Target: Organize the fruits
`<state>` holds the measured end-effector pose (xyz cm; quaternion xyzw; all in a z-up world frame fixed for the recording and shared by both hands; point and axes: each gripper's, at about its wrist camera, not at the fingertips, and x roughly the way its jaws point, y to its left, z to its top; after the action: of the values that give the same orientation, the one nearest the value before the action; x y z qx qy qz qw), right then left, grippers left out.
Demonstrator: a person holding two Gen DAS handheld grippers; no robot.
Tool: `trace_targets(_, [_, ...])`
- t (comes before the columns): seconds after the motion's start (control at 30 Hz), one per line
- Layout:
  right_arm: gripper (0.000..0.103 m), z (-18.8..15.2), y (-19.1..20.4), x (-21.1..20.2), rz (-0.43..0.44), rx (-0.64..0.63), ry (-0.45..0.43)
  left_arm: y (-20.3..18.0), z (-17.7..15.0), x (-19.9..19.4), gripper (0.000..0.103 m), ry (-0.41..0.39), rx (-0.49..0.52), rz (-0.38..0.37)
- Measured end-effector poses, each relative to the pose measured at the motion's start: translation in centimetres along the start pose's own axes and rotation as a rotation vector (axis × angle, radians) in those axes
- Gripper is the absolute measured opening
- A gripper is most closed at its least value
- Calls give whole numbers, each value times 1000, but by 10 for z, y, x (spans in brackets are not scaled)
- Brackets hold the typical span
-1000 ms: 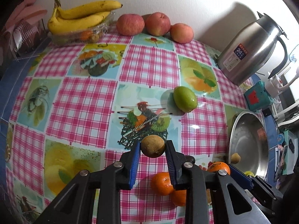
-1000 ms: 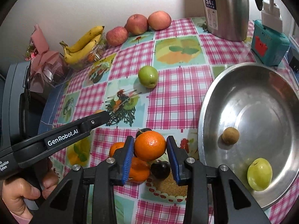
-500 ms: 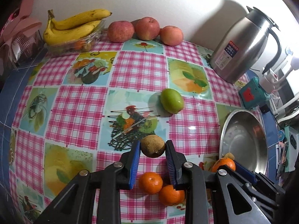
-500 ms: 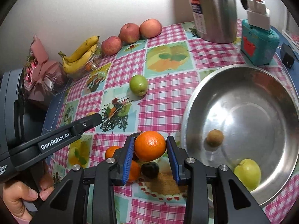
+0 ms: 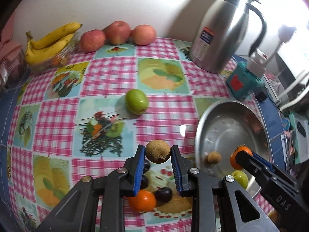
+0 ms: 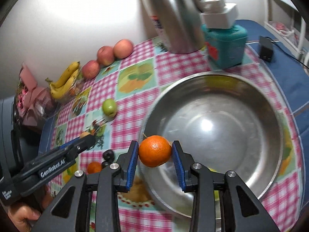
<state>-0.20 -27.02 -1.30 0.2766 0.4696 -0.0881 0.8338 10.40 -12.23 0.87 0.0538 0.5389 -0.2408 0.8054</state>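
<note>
Two grippers, each closed on a fruit: left gripper clamped on a brown kiwi above the checked tabletop, just left of the steel bowl; right gripper clamped on an orange over the bowl's near rim. Inside the bowl, seen from the left wrist: a second kiwi and a green fruit near the front. On the tabletop below the left gripper: a loose orange and two dark plums, close together. Farther back, alone on the cloth, a green apple. Along the wall: three red apples in a row, touching or nearly so, with bananas on a clear tray to their left. Behind the bowl: a steel jug and a teal box. Bottom left of the right wrist view: a hand around the left gripper's handle.
</note>
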Motion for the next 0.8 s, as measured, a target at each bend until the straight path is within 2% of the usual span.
trace_targets(0.13, [37, 1, -19, -6, -2, 44, -10, -17, -1, 1, 29, 1, 40, -6])
trace_targets(0.57, [37, 1, -65, -22, -159, 99, -42, -65, -9, 4, 29, 24, 133, -55])
trace_targets(0.8, [37, 1, -72, -27, -249, 90, -47, -94, -20, 11, 29, 56, 203, -62])
